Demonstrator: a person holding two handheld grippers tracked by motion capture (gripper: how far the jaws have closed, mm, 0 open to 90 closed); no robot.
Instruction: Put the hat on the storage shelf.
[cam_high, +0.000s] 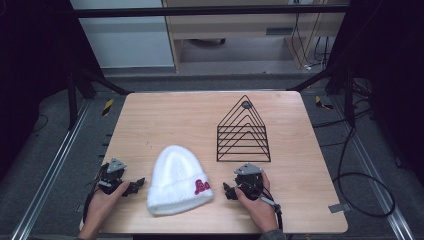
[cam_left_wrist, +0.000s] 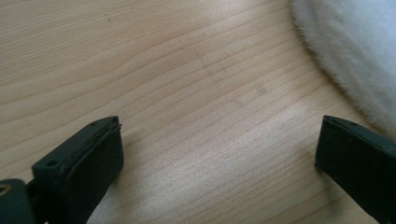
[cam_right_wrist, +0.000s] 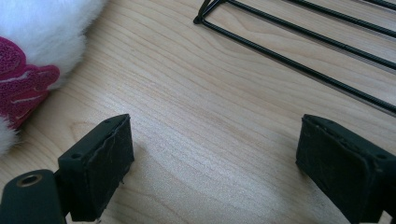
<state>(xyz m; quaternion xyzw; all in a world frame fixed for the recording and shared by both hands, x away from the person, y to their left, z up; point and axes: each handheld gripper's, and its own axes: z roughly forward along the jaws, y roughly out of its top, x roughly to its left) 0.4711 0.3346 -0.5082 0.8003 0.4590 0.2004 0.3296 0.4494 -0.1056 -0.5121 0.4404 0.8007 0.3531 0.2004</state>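
A white fluffy beanie (cam_high: 175, 177) with a pink emblem (cam_high: 201, 187) lies flat on the wooden table (cam_high: 165, 120), near its front edge. Behind it and to the right stands a black wire rack (cam_high: 243, 134) shaped like a triangle. My left gripper (cam_high: 135, 187) rests on the table just left of the beanie, jaws open and pointing at it. In the left gripper view the gripper (cam_left_wrist: 219, 135) has bare wood between its jaws, and the beanie's edge (cam_left_wrist: 355, 51) is at the upper right. My right gripper (cam_high: 227, 191) sits right of the beanie, open. In the right gripper view that gripper (cam_right_wrist: 215, 126) faces bare wood, with the emblem (cam_right_wrist: 21, 91) to its left and the rack's wires (cam_right_wrist: 303, 65) above.
Bare tabletop stretches behind the beanie and left of the rack. The table's edges drop to a grey floor with metal rails (cam_high: 55, 165) and cables (cam_high: 360, 190). A strip of tape (cam_high: 339, 207) sticks to the front right corner.
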